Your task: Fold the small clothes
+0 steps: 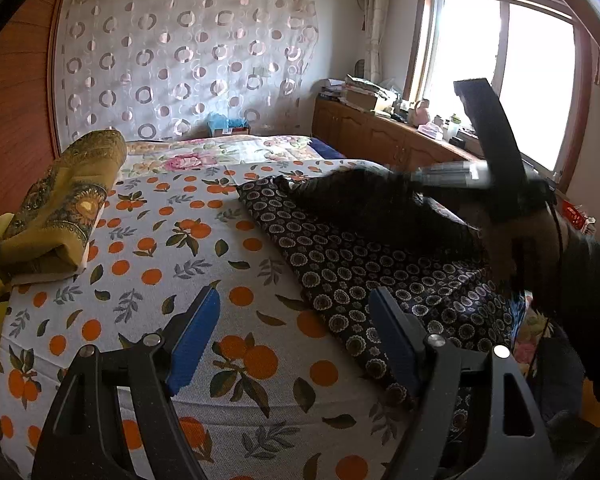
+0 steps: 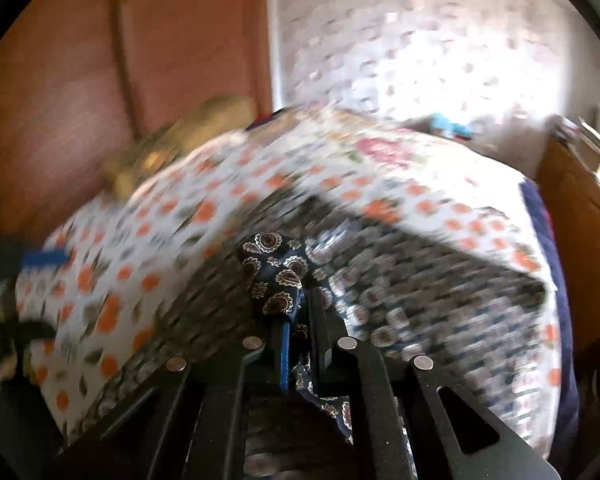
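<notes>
A dark navy garment (image 1: pixel 340 248) with small round flower prints lies spread on the right half of the bed. My left gripper (image 1: pixel 294 304) hovers open over its near-left edge, blue pads (image 1: pixel 196 332) wide apart with nothing between them. My right gripper (image 2: pixel 296 300) is shut on a bunched fold of the garment (image 2: pixel 276 272). In the left wrist view the right gripper (image 1: pixel 444 174) appears blurred at the right. It holds one part of the cloth lifted above the rest, and a hand grips its handle.
The bed sheet (image 1: pixel 180 240) is white with orange fruit prints. An olive-yellow folded cloth (image 1: pixel 60 208) sits at the bed's left edge by the wooden headboard (image 1: pixel 16 100). A wooden cabinet (image 1: pixel 380 136) with clutter runs under the window beyond the bed.
</notes>
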Available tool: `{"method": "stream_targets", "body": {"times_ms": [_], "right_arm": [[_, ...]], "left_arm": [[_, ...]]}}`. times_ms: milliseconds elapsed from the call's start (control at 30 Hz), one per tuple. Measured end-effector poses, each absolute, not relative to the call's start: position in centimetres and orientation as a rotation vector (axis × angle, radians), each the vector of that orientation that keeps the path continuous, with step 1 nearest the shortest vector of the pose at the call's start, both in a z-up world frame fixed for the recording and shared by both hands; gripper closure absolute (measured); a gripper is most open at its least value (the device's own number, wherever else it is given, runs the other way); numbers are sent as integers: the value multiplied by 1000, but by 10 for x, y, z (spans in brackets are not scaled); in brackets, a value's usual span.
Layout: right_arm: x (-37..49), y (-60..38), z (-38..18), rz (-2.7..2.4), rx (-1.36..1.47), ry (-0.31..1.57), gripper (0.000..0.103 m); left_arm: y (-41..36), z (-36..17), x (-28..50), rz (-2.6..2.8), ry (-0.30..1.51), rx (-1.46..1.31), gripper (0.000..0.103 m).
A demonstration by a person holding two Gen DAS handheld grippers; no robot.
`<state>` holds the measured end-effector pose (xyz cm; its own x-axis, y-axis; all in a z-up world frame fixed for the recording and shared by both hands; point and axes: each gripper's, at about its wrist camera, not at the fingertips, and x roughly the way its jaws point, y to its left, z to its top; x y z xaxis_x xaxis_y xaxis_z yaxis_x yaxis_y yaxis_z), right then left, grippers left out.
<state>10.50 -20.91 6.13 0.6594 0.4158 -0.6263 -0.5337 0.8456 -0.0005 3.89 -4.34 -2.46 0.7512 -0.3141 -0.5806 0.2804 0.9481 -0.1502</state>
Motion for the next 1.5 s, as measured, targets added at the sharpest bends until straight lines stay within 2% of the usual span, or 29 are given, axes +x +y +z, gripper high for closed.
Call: {"method": "stream_targets", "body": {"times_ms": [167, 367, 467, 533, 567, 600, 900, 967, 1033, 1200, 1500], "right_arm": [[144, -238, 79, 411, -167, 651, 96], [191, -263, 71, 230, -120, 710, 95], [199, -269, 66, 194, -97, 728, 80], [197, -267, 66, 199, -90, 716, 60], [194, -267, 65, 208, -87, 713, 56], [192, -266, 62, 219, -86, 719, 54], [211, -281, 31, 264, -143, 902, 54], [211, -282, 30, 291, -143, 909, 56], [207, -282, 31, 336, -152, 899, 100], [192, -300, 48, 317, -161, 808, 101], [191, -324, 50, 174, -174, 802, 101]], "left_arm": [[-44, -25, 39, -327, 646, -57, 25], [-45, -25, 40, -331, 650, -56, 25], [-45, -25, 40, -330, 653, -57, 25], [-44, -26, 41, -331, 655, -59, 25], [-44, -26, 41, -332, 656, -61, 25], [-45, -26, 42, -334, 658, -61, 25], [-55, -29, 44, -358, 669, -46, 25], [-56, -31, 45, -362, 675, -44, 25], [-58, -32, 45, -366, 679, -42, 25], [-63, -33, 44, -380, 687, -35, 25], [-75, -38, 42, -400, 704, -31, 25]]}}
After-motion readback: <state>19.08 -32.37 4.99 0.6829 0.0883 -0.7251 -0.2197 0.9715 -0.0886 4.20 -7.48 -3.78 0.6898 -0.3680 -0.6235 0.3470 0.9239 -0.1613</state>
